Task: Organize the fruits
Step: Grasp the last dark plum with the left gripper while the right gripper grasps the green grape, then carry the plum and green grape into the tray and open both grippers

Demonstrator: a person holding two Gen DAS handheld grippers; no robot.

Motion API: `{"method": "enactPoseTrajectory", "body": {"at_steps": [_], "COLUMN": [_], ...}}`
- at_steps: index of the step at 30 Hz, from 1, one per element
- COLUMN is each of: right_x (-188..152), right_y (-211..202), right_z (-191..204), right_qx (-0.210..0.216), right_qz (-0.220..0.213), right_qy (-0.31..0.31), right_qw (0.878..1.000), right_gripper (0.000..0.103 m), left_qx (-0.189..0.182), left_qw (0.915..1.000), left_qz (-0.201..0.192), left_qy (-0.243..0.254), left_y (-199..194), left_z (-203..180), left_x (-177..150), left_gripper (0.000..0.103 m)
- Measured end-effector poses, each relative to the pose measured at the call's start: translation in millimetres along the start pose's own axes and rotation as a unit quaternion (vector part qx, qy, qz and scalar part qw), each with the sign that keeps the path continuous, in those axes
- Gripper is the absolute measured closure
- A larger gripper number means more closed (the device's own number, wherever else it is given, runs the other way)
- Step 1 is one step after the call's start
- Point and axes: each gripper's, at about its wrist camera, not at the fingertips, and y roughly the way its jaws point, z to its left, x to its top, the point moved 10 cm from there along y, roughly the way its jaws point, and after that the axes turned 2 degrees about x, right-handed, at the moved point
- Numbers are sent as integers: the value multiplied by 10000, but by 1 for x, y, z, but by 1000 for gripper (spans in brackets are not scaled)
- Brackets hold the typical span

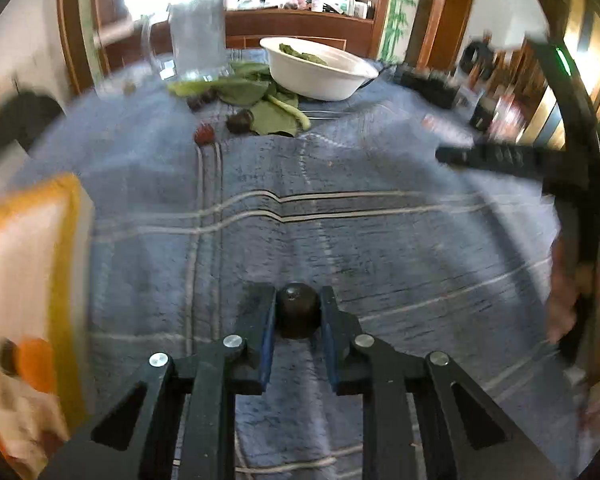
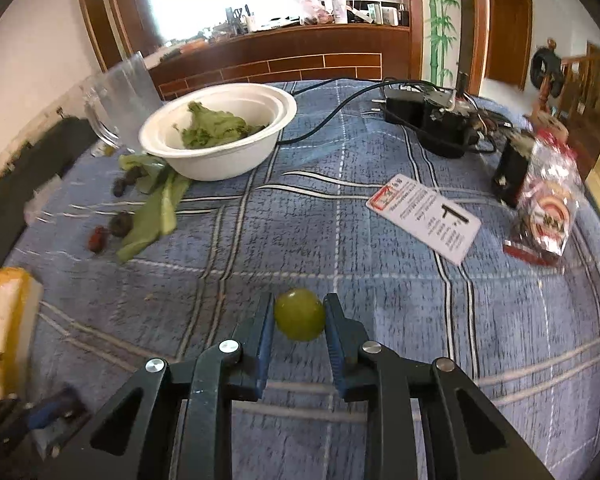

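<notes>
In the left wrist view my left gripper point(image 1: 298, 306) is shut on a small dark round fruit point(image 1: 298, 312), its blue pads point(image 1: 268, 320) pressing both sides just above the blue checked cloth. In the right wrist view my right gripper point(image 2: 299, 314) is shut on a green grape-like fruit point(image 2: 300, 314). A yellow-rimmed container point(image 1: 40, 264) holding an orange piece and a dark fruit sits at the left. More loose fruits lie far off: a red one point(image 1: 204, 134) and dark ones point(image 1: 240, 120) by the leaves.
A white bowl point(image 2: 220, 160) with green leaves stands at the back, leaves point(image 2: 156, 212) spilled beside it, and a clear jug point(image 2: 116, 96) behind. A printed card point(image 2: 424, 216), a snack packet point(image 2: 548, 208) and a power strip with cables point(image 2: 432, 116) occupy the right side.
</notes>
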Motion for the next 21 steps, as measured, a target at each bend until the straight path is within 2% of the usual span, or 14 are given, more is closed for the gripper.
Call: {"method": "enactPoseTrajectory", "body": {"at_steps": [1, 7, 12, 16, 18, 21], "right_x": [-2, -26, -49, -67, -77, -90], "right_y": [-6, -46, -85, -108, -117, -123], "right_z": [0, 8, 35, 68, 90, 128], "right_qx": [78, 502, 1152, 1436, 1563, 1787], "right_qz": [-11, -20, -51, 35, 75, 135], "right_qy": [75, 394, 646, 508, 312, 21], "right_qw": [9999, 9980, 9912, 9883, 9872, 9838], "right_gripper": [77, 77, 77, 77, 77, 77], "left_qx": [-236, -809, -1012, -1239, -1118, -668], "left_qw": [9995, 9931, 9885, 9836, 9834, 9832], "left_qz": [-50, -743, -972, -914, -949, -1117], "left_qy": [-202, -422, -564, -942, -1070, -1277], "left_y": [-5, -43, -61, -88, -103, -135], "left_z": [2, -7, -8, 15, 36, 80], "left_x": [2, 19, 25, 14, 7, -10], "left_gripper": [84, 84, 84, 84, 84, 84]}}
